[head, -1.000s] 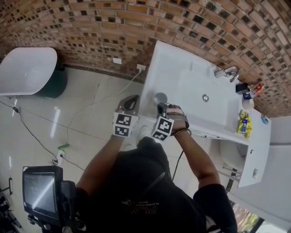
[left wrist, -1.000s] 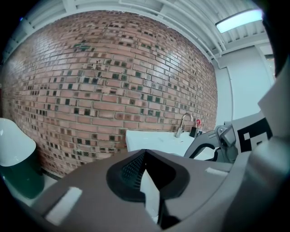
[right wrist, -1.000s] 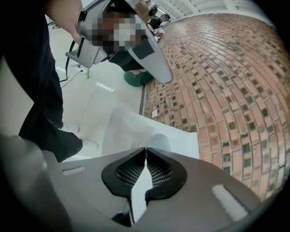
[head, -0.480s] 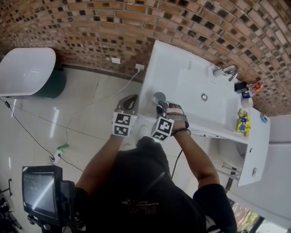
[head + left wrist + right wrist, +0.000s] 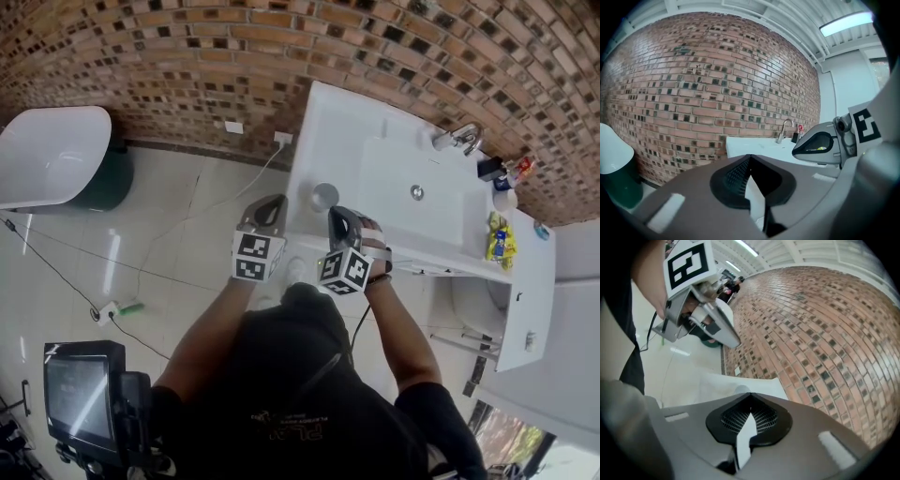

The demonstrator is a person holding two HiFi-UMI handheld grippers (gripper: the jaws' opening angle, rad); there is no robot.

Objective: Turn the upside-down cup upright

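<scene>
A small grey cup [image 5: 324, 196] stands on the white counter [image 5: 319, 131], near its left front corner. I see its round top from above and cannot tell whether that is the open mouth. In the right gripper view a sliver of the cup [image 5: 740, 390] peeks over my jaws. My right gripper [image 5: 335, 216] hovers just to the right of the cup and nearer to me, apart from it. Its jaws have just been closing and are shut with nothing between them. My left gripper [image 5: 274, 202] hangs left of the counter edge, shut and empty.
A sink basin [image 5: 412, 183] with a tap [image 5: 459, 139] fills the counter's middle. Bottles [image 5: 500, 239] stand at its right end. A brick wall [image 5: 234, 56] runs behind. A white fixture [image 5: 52, 155] and a cable [image 5: 56, 272] are on the tiled floor at left.
My right gripper has let go of the cup, risen off it and pulled back toward me. The cup stays on the counter. My left gripper has hardly moved.
</scene>
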